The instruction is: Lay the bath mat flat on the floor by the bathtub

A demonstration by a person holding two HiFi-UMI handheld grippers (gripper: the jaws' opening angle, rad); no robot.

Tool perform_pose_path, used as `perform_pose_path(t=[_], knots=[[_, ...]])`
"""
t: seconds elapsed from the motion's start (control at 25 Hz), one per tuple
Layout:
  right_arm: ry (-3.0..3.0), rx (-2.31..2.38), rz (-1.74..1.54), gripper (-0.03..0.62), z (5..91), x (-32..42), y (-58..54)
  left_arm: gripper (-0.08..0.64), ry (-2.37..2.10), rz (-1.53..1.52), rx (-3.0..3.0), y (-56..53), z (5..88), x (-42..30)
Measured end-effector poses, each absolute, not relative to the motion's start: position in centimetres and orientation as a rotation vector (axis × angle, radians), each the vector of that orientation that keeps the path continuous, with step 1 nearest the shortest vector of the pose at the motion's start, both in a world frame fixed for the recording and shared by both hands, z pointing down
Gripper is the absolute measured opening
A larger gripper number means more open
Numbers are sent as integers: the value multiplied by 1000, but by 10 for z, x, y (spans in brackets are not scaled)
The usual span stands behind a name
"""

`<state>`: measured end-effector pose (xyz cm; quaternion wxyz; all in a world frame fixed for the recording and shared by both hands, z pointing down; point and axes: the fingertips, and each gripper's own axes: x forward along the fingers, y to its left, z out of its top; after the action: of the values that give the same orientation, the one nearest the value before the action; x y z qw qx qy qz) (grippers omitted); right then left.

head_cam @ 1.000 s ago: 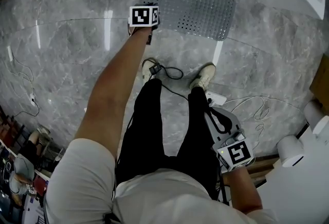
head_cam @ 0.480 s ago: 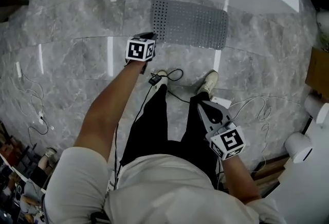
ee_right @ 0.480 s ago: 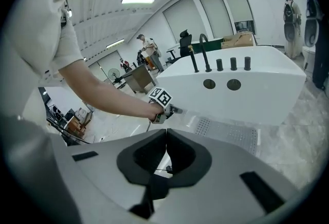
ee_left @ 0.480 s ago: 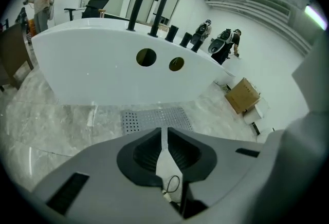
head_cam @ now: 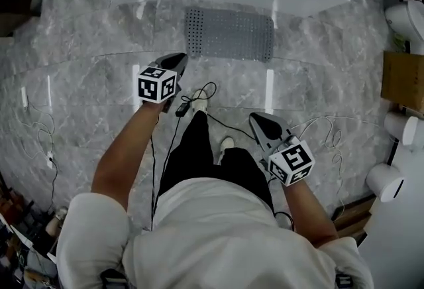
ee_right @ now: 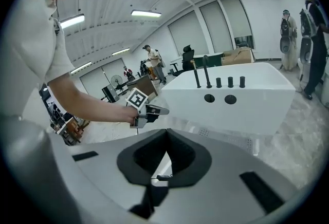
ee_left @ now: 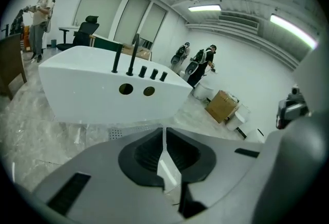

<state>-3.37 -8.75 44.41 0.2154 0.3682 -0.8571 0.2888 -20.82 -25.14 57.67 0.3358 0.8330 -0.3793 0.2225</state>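
a brown cardboard box (head_cam: 401,82) stands at the right edge, on the floor (head_cam: 86,49). nearer along that side stand two white rolls, one (head_cam: 396,127) just near of the box, the other (head_cam: 385,181) nearer still. a black cable (head_cam: 213,89) loops on the floor in the middle. a thin white cable (head_cam: 329,134) curls to its right, and another (head_cam: 46,142) lies at the left edge. in the left gripper view a black office chair (ee_left: 85,26) stands far off, a person (ee_left: 40,12) left of it, under lit ceiling lamps (ee_left: 207,8).
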Motion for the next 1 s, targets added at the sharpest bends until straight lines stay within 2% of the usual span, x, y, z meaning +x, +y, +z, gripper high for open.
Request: perform_pose_path(t=[0.48,0.84,1.0], knots=[[-2448,1020,638,9,402,53,88,29,-864,437,2322,-2,430,-108],[-2492,984,557,9,369,55,165,29,-713,539,2448,131,360,-80],[-2513,1001,509,9,351,43,181,29,-674,420,2457,155,330,-87]])
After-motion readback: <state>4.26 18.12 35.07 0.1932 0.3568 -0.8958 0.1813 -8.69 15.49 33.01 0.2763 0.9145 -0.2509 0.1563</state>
